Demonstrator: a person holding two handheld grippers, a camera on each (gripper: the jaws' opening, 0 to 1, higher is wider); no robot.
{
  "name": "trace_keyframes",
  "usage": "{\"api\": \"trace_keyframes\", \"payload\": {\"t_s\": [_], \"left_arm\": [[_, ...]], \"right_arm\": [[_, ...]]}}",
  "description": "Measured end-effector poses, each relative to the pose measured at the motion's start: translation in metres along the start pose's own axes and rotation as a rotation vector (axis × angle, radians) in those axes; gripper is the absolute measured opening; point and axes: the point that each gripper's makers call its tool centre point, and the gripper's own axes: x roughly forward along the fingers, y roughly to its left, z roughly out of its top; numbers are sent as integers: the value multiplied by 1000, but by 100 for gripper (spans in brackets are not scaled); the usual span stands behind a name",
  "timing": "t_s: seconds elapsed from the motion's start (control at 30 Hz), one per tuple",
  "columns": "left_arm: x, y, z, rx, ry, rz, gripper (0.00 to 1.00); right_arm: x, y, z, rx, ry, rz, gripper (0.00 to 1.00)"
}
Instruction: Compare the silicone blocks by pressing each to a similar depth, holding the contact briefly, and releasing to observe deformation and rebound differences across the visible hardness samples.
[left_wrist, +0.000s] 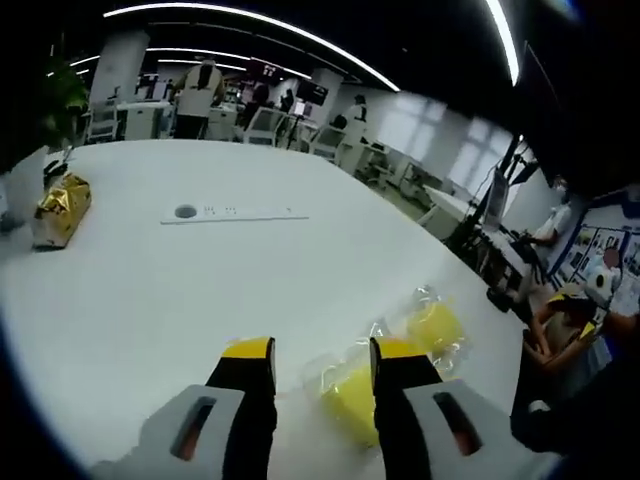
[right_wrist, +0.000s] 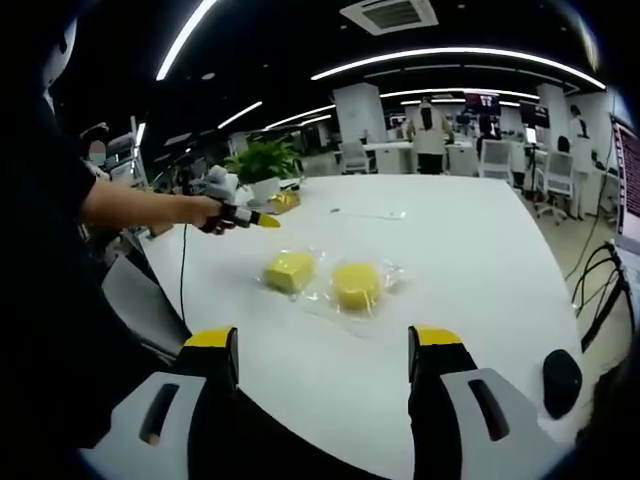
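Left gripper view low, close over table (left_wrist: 150, 300); right gripper view farther back; both share blocks (right_wrist: 322, 280).

Bright ceiling strip lights (right_wrist: 450, 55), glare across the white table (left_wrist: 200, 270), heavy fisheye bending, soft blurred edges.

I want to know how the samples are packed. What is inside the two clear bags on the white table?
Each clear bag holds one yellow block: a square one and a rounder one. Their undersides are hidden against the table.
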Motion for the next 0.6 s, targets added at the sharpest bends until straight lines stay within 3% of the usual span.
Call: {"api": "trace_keyframes", "payload": {"t_s": [0.27, 0.4, 0.5, 0.6], "left_arm": [[-30, -25, 29, 123, -109, -17, 60], [-49, -28, 39, 267, -164, 52, 73], [-62, -36, 39, 257, -181, 56, 77], [-76, -47, 46, 314, -220, 62, 80]], "right_arm": [[8, 6, 4, -15, -5, 31, 64], [10, 8, 4, -20, -2, 45, 62], [12, 7, 7, -25, -9, 47, 63], [14, 6, 10, -30, -14, 48, 63]]}}
